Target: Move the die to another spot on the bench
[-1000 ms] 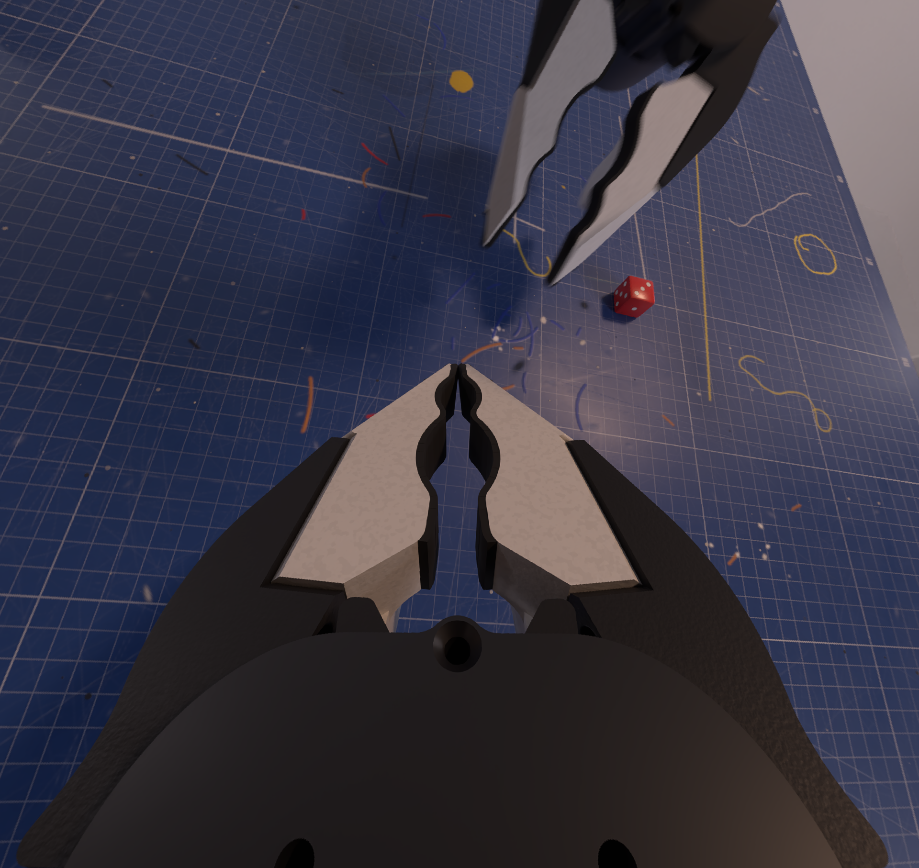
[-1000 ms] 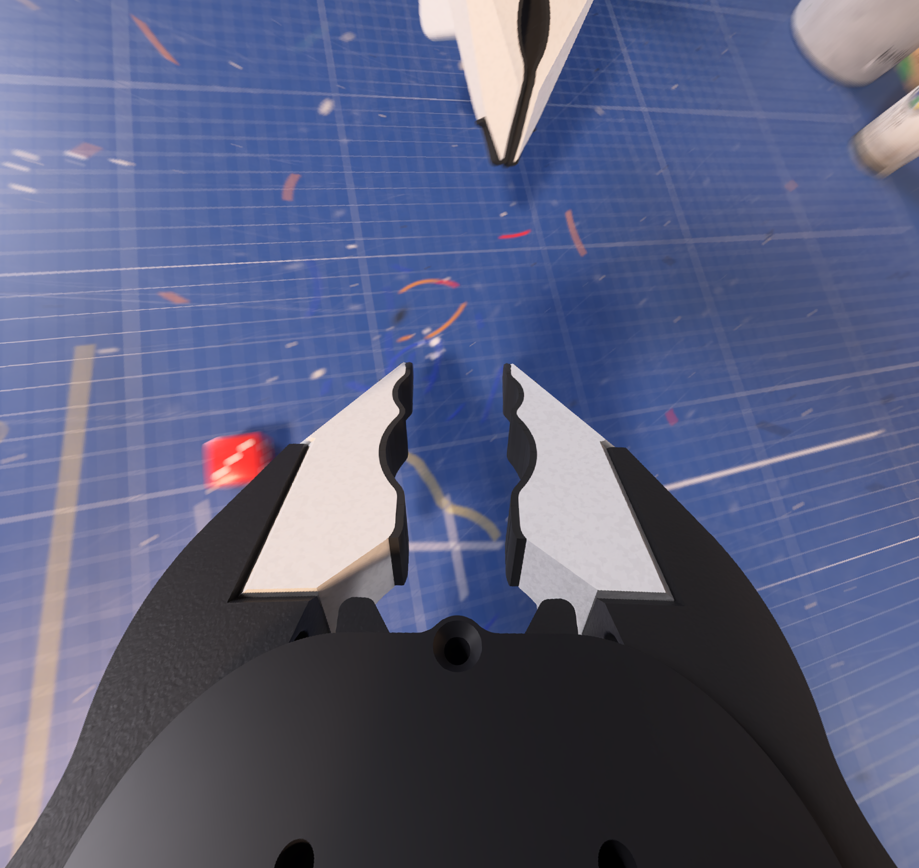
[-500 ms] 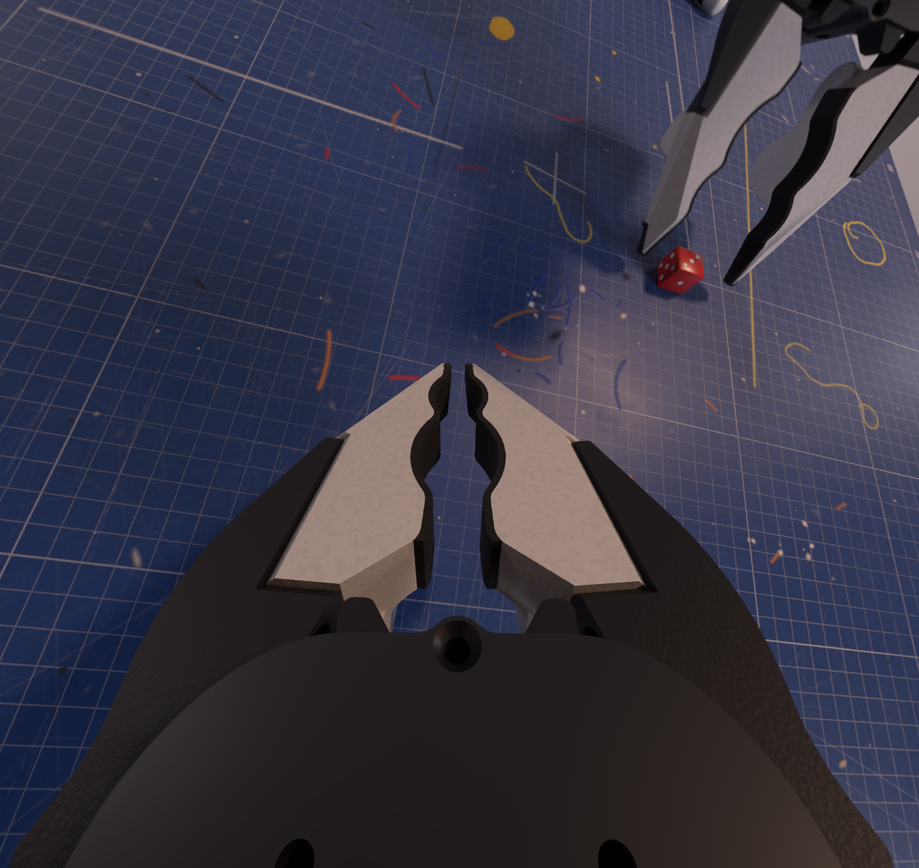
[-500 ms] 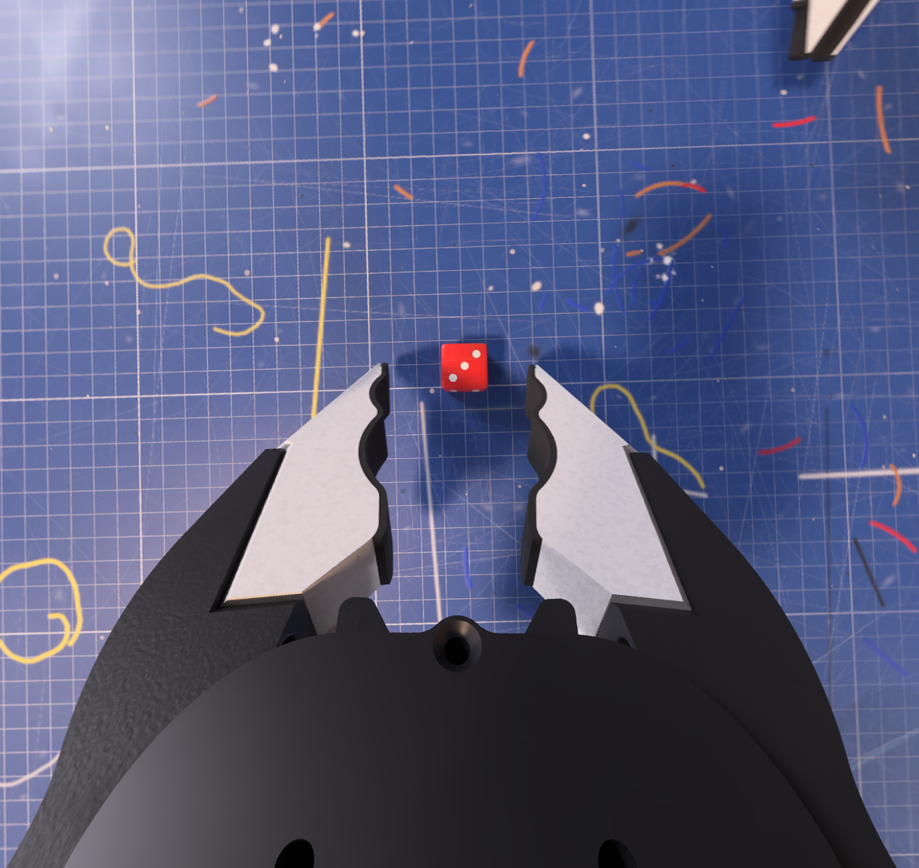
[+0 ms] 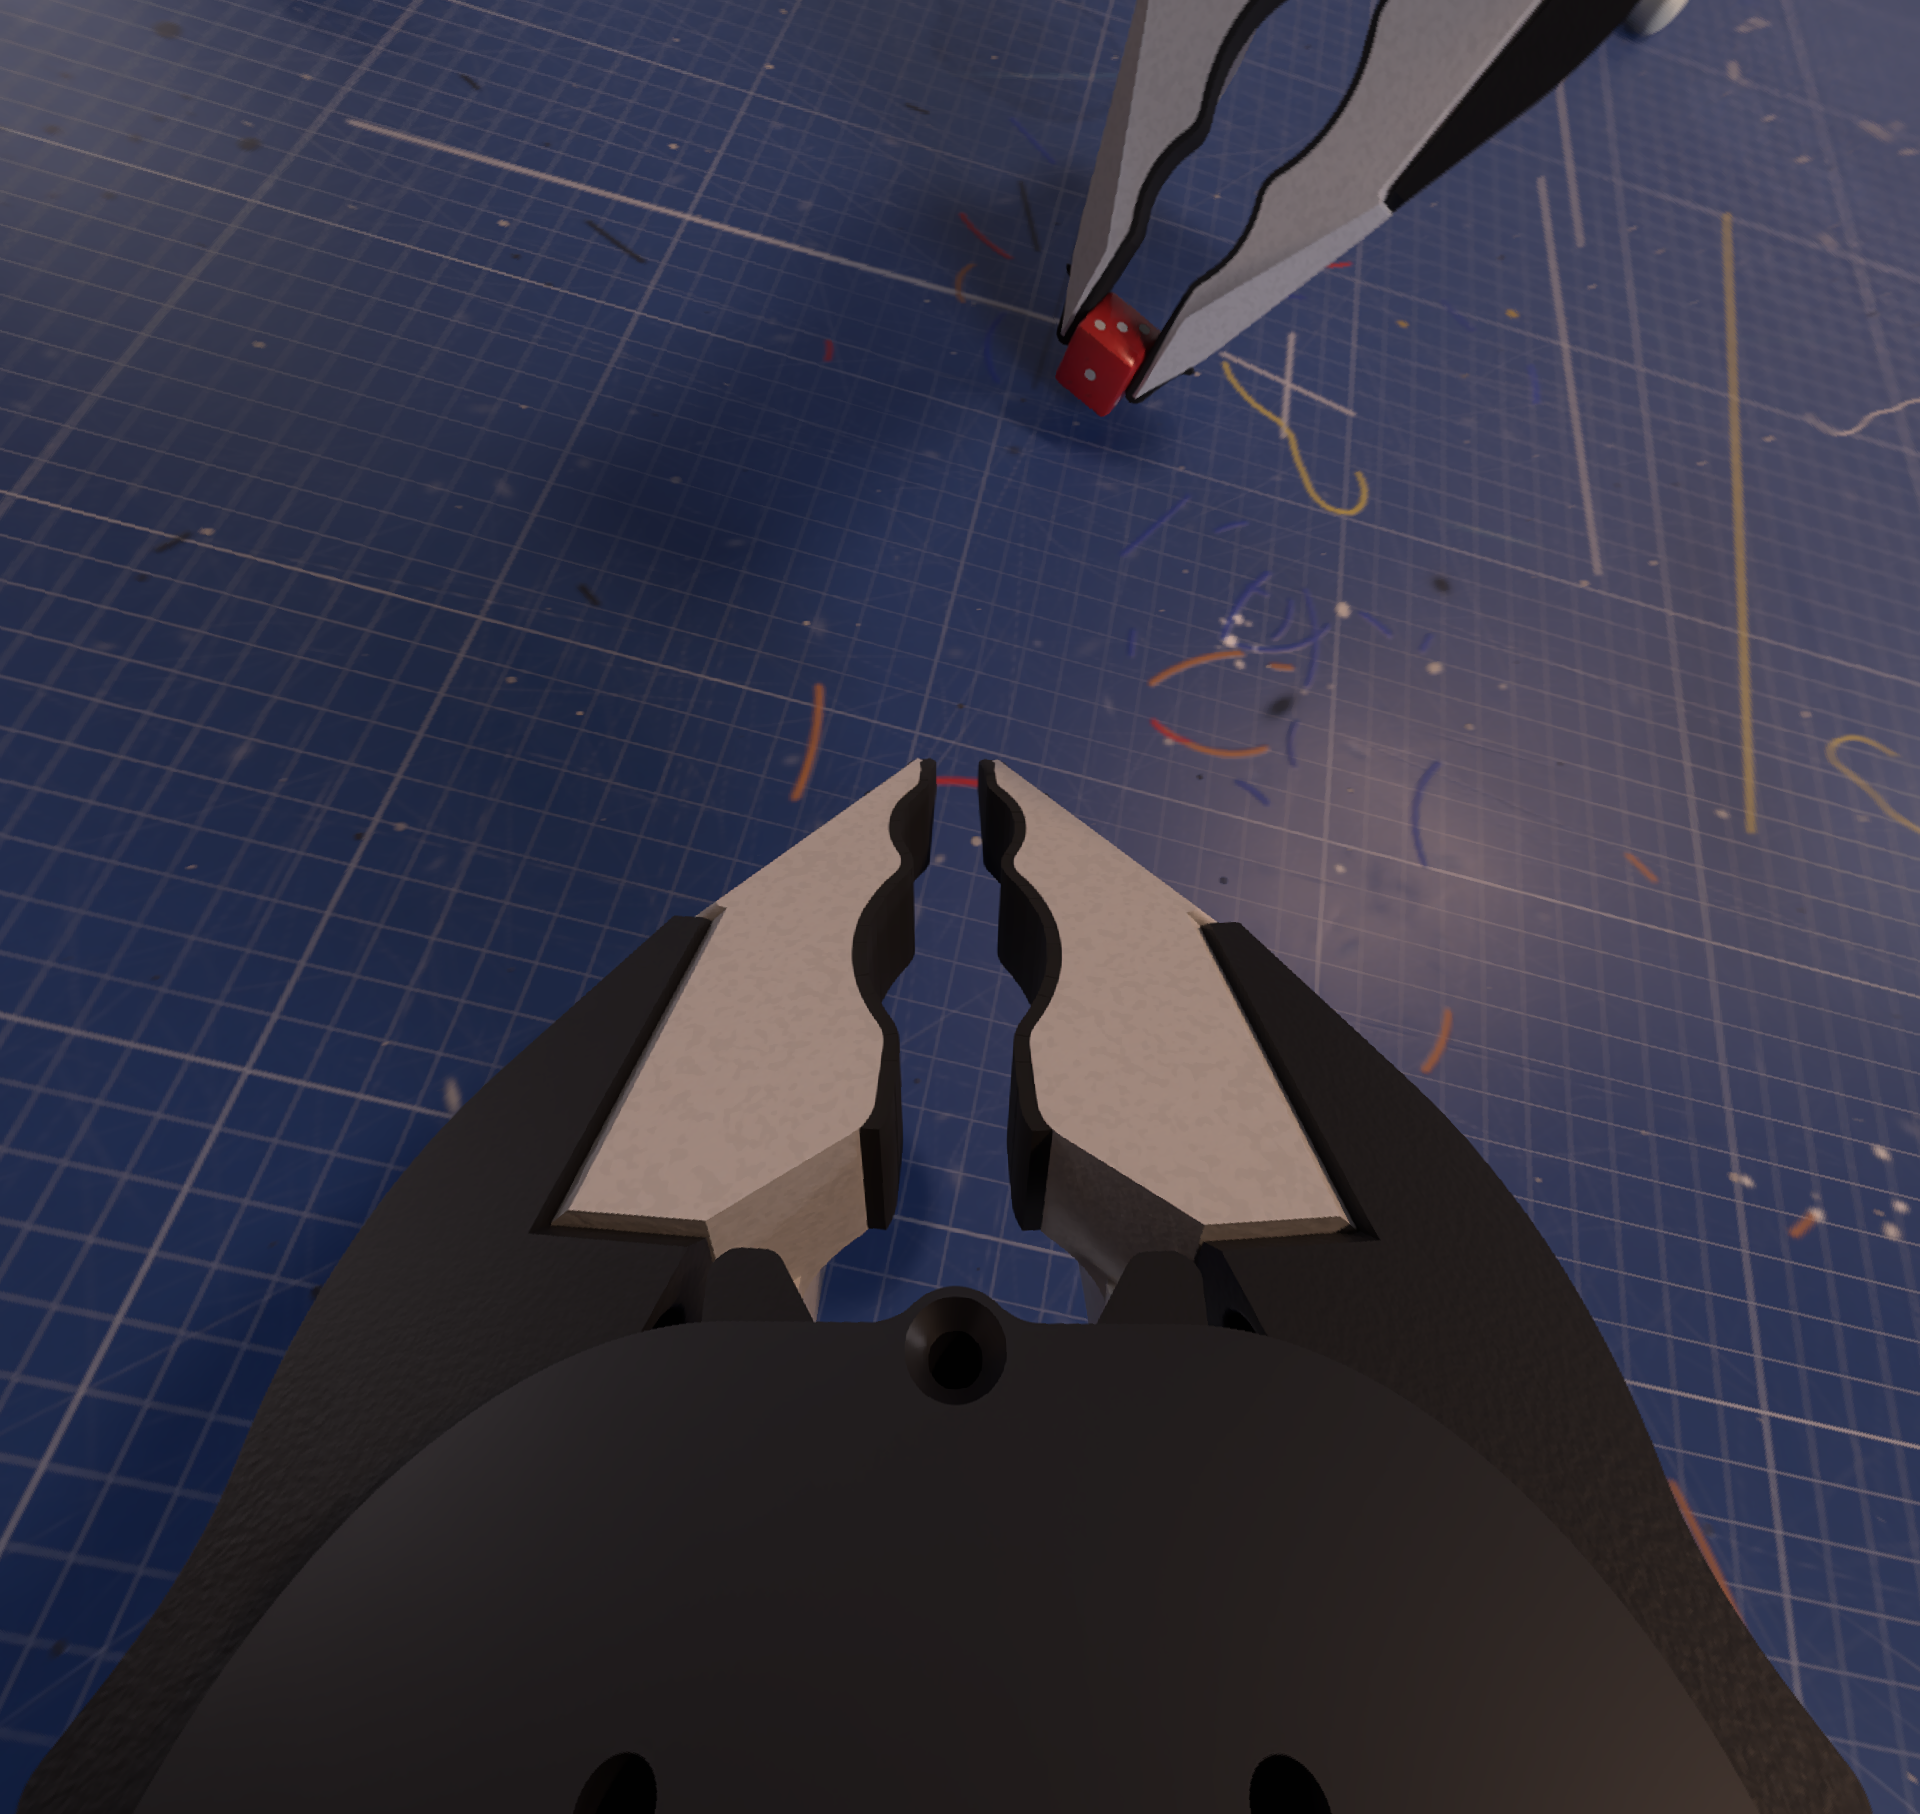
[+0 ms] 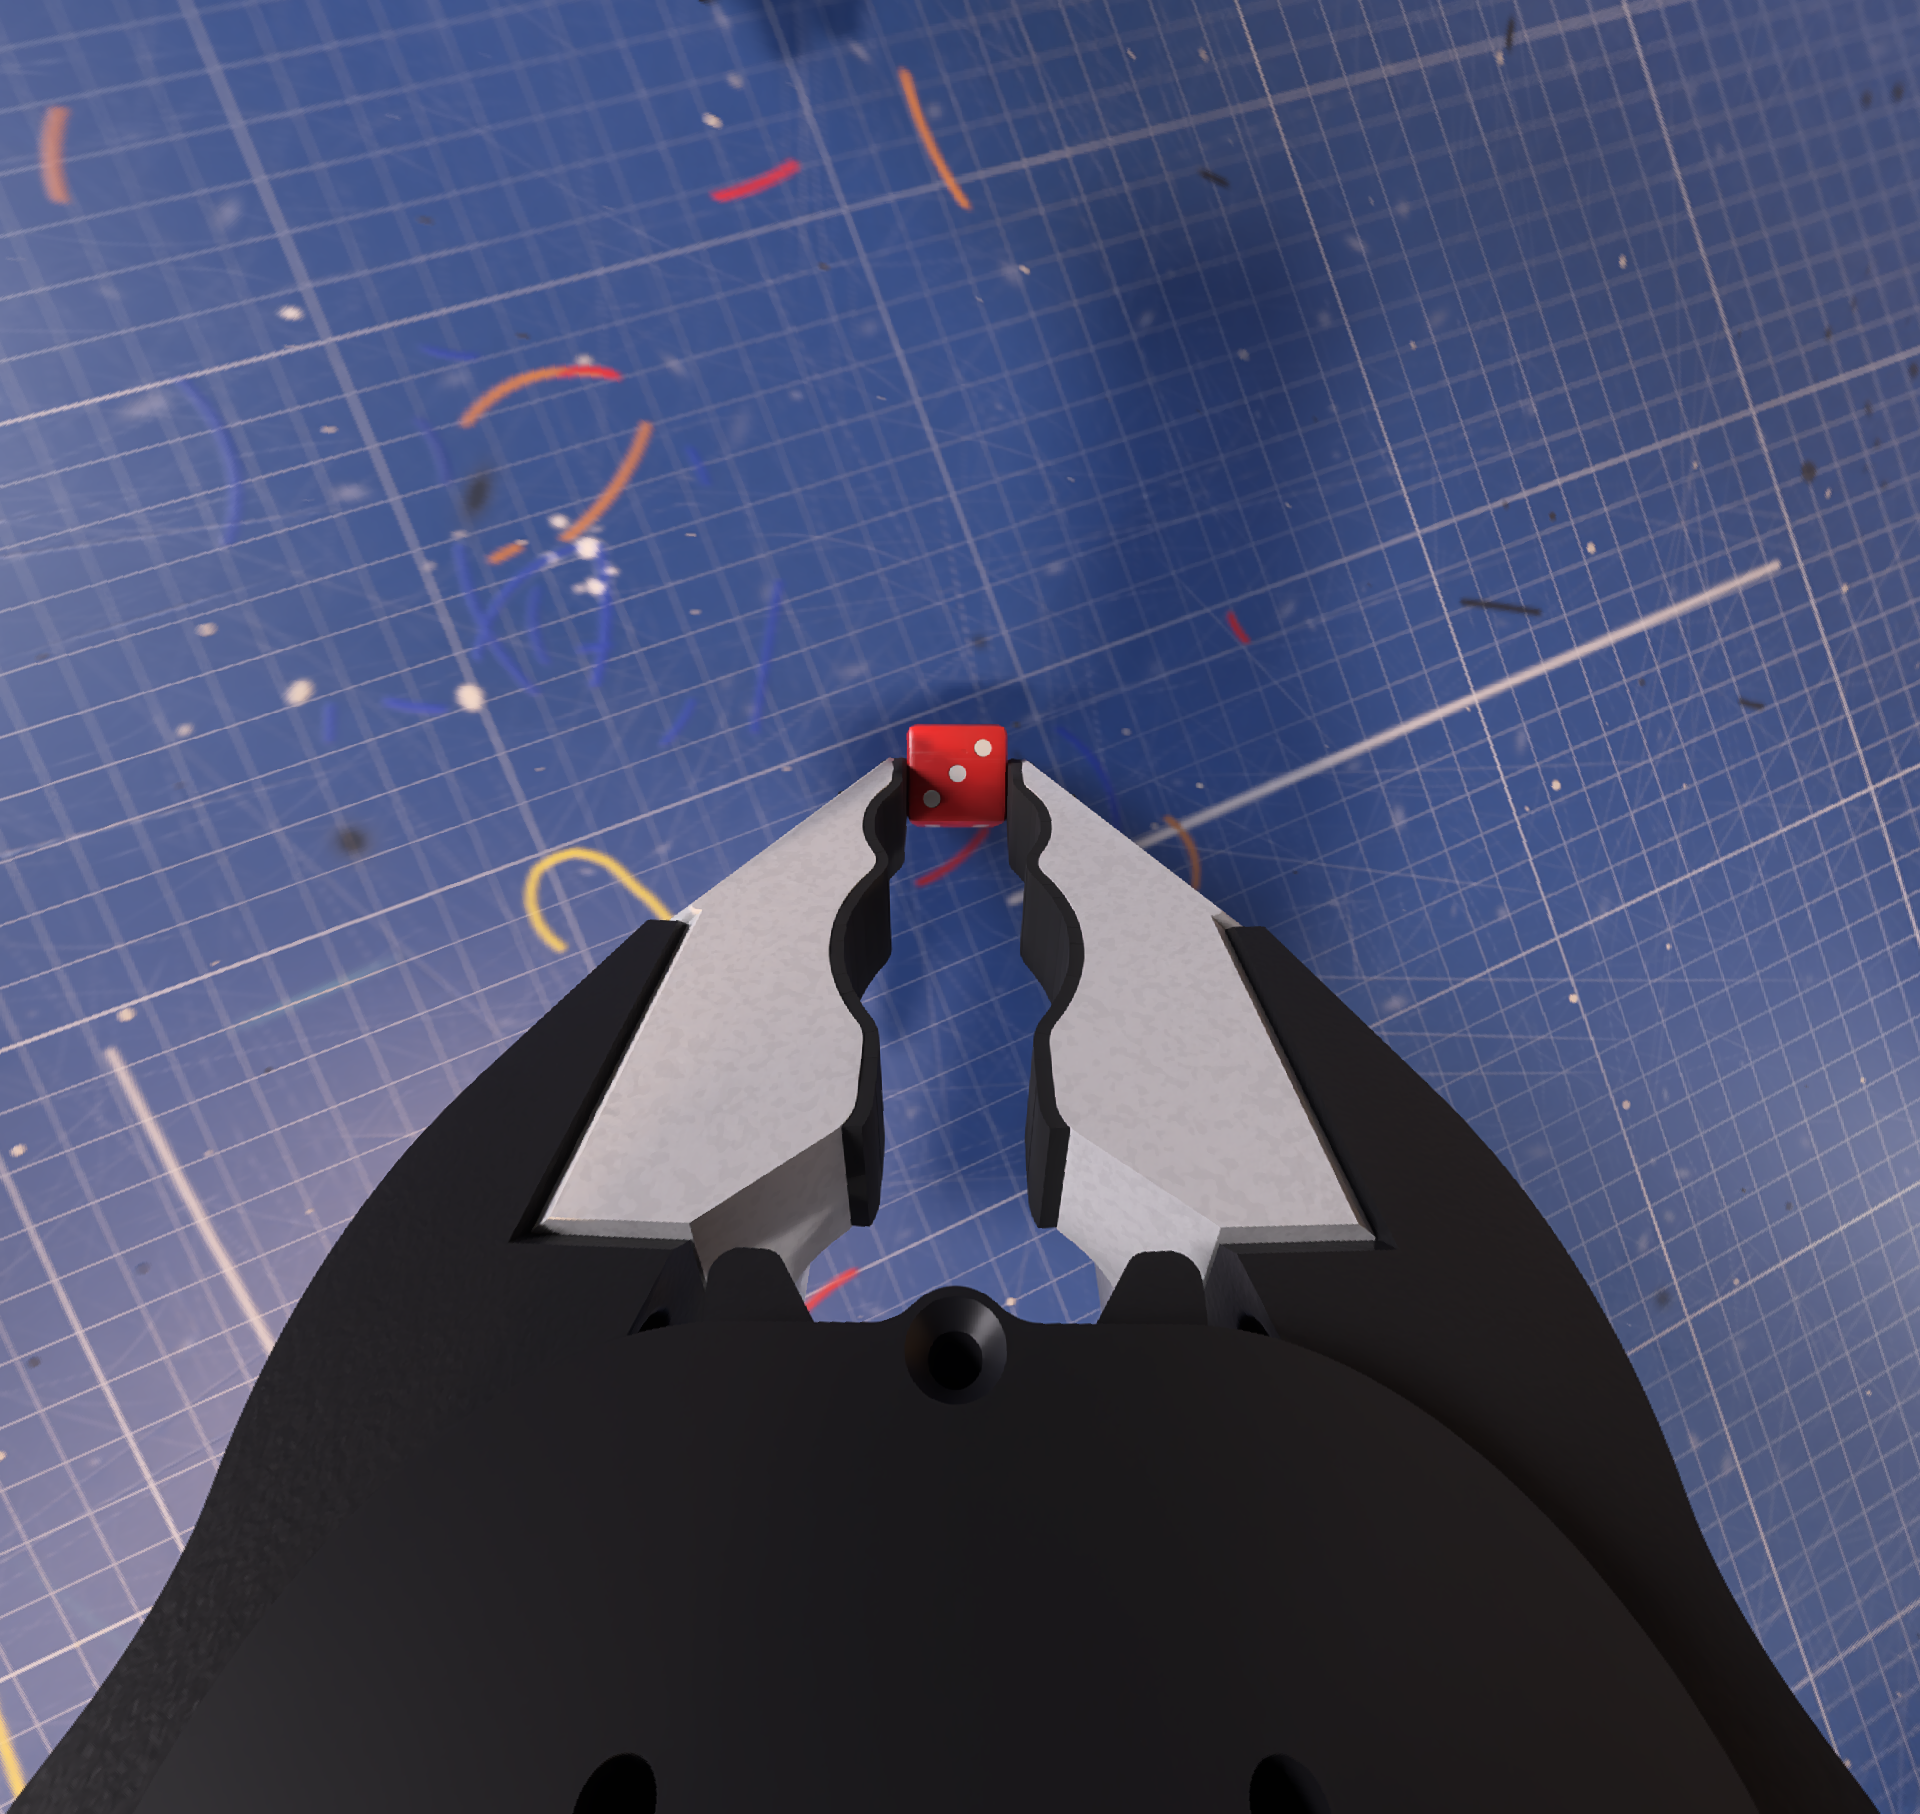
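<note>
The right gripper (image 6: 957, 777) has its 2 fingers drawn in against a small red die (image 6: 957, 773), clamping it at the very tips, 1 tip pressed to each side face. The die is a rounded-edge cube with white pips; the face toward the right wrist camera shows 3 pips on a diagonal, and in the left wrist view the same die (image 5: 1101, 364) shows 3 pips on top and 2 on a side. Seen from there, the right gripper (image 5: 1103, 351) reaches steeply down from above, and the die sits at or just above the mat; whether its lower corner touches the surface I cannot tell. The left gripper (image 5: 957, 775) holds nothing: its fingertips stand slightly apart with a narrow gap, the mat showing between them, well apart from the die. Both grippers have pale, matte, faintly mottled finger plates with wavy black inner edges, set in textured black housings. The bench is covered by a blue cutting mat (image 5: 416, 621) printed with a fine white grid, scuffed and flecked with orange, red, yellow and blue scribbles and white specks.
</note>
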Robot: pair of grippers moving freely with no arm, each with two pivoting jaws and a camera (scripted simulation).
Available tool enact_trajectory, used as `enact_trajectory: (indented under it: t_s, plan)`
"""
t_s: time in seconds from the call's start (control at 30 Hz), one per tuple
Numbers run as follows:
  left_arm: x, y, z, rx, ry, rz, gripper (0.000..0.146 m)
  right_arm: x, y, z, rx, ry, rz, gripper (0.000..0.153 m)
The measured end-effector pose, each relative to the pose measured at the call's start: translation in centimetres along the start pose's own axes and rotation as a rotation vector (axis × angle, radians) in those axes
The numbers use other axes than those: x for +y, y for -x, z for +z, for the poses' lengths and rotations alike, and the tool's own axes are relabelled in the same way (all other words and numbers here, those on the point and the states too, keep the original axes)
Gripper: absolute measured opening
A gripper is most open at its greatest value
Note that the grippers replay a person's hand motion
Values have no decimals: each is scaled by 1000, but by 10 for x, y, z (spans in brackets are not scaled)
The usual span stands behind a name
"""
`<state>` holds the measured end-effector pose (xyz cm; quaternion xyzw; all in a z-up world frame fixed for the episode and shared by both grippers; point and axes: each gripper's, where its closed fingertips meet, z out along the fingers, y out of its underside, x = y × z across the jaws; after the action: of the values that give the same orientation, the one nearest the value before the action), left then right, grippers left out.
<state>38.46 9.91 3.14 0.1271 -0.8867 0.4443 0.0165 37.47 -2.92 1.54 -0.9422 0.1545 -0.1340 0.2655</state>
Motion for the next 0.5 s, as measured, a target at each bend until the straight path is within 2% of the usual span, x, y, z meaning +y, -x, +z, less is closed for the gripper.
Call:
enact_trajectory:
  t_s: [0.13,0.27,0.3,0.33,0.5]
  plan:
    - [1,8,-1,-64,6,42,21,2,-9,5,-18,32,36,18]
    - [8,6,8,-49,38,47,34,0,-10,3,-17,-12,62,20]
    - [8,5,10,-49,45,50,34,-4,-13,-2,-13,-50,74,37]
    - [9,5,12,-57,51,58,33,-11,-18,-8,4,-101,89,43]
    - [9,13,17,-147,94,137,15,-55,-79,-61,228,-412,154,44]
